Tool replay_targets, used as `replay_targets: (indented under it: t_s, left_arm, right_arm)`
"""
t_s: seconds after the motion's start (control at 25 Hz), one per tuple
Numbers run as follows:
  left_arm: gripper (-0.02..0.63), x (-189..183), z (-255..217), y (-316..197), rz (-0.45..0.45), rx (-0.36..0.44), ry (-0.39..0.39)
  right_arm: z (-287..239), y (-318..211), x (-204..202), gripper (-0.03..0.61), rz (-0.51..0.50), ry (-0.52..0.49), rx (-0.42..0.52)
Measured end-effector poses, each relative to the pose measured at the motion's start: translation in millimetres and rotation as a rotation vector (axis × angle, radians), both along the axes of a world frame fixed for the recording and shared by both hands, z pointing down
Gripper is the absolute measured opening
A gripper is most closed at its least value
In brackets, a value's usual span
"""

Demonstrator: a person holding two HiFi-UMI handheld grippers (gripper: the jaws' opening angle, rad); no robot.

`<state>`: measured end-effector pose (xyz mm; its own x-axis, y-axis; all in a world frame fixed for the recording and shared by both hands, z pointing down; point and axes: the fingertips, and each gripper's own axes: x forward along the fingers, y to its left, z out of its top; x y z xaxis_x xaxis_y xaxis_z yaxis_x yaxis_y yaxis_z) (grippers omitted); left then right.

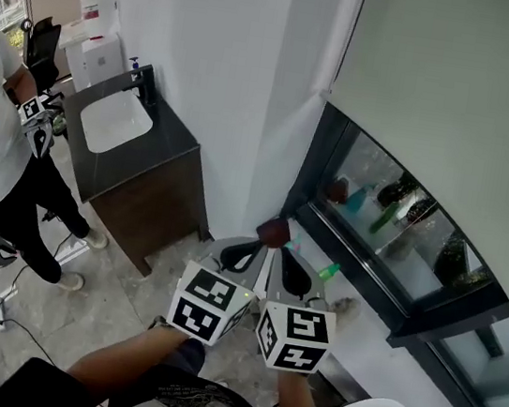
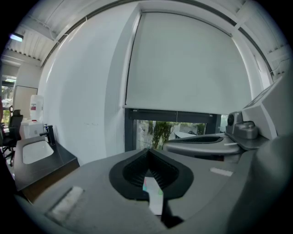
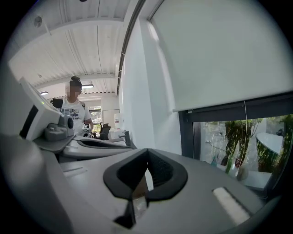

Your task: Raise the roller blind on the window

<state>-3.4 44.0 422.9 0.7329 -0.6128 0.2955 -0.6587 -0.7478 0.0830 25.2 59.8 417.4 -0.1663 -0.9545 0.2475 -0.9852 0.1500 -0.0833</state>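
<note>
Left gripper [image 2: 147, 151]: jaws are brought together – nothing is seen between the black ribbed pads.
Right gripper [image 3: 147, 154]: jaws are likewise pressed together and empty; it is held just beside the left one.
Roller blind [image 1: 459, 105]: it is drawn down over most of the window [image 1: 393, 230], and only a low strip of glass is left bare.
Direction from the jaws: the blind lies ahead, above and to the right of both grippers, well apart from them – nothing is touched.
Long axis: the lower edge runs level along the window, from the wall corner [image 1: 292, 109] away to the right.
Nearer hand: the right gripper is judged nearer, being on the window side.
Cord [image 3: 245, 122]: a thin line is seen hanging from the lower edge; it is probably what must be reached first.
Materials: the blind is a flat, matte, pale sheet; the frame is dark and square-edged; the glass is glossy, with plants seen beyond; the gripper shells are smooth grey plastic.
</note>
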Motion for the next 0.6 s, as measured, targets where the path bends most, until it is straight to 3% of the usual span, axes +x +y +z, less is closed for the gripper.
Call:
replay_targets:
  t_s: [0.6]
  left_arm:
    - [-0.005,17,-6,-140,0.09,0.023,0.03]
  right_arm:
    - [2,-134,12,-0.002,0.036,0.039,0.005]
